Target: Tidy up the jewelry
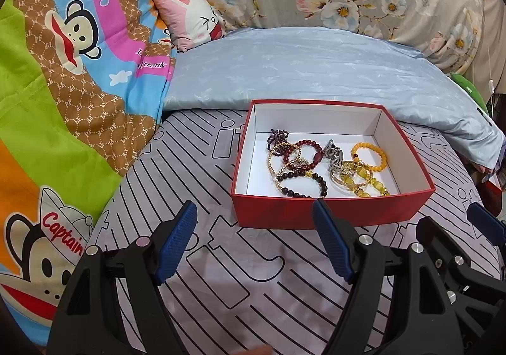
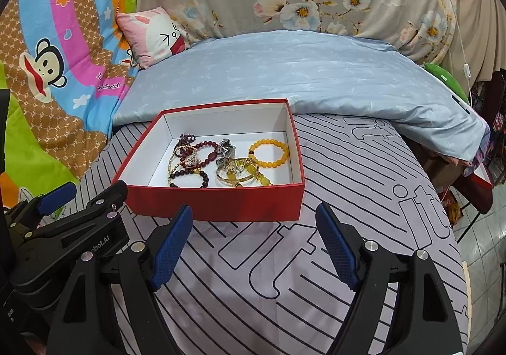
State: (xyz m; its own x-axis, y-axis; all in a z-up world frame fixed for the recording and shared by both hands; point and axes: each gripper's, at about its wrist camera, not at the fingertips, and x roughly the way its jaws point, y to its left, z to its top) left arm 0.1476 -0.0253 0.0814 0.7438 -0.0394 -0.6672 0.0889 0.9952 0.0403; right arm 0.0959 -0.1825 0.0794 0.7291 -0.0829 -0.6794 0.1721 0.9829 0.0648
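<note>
A red box (image 1: 332, 212) (image 2: 215, 201) with a white inside stands on the grey striped bedsheet. In it lie several bracelets: an orange bead bracelet (image 1: 370, 156) (image 2: 268, 152), dark bead bracelets (image 1: 300, 181) (image 2: 189, 176), red bead bracelets (image 1: 294, 149) (image 2: 202, 149), a silver piece (image 1: 333, 156) (image 2: 226, 148) and gold and yellow pieces (image 1: 357, 181) (image 2: 240, 173). My left gripper (image 1: 254, 244) is open and empty just in front of the box. My right gripper (image 2: 254, 247) is open and empty, also in front of the box. Each gripper shows at the edge of the other's view.
A folded light blue quilt (image 1: 316, 67) (image 2: 300, 70) lies behind the box. A colourful monkey-print blanket (image 1: 63, 86) (image 2: 47, 54) is on the left with a small pink pillow (image 1: 189, 16) (image 2: 151, 32). The bed's edge and the tiled floor (image 2: 484, 244) are on the right.
</note>
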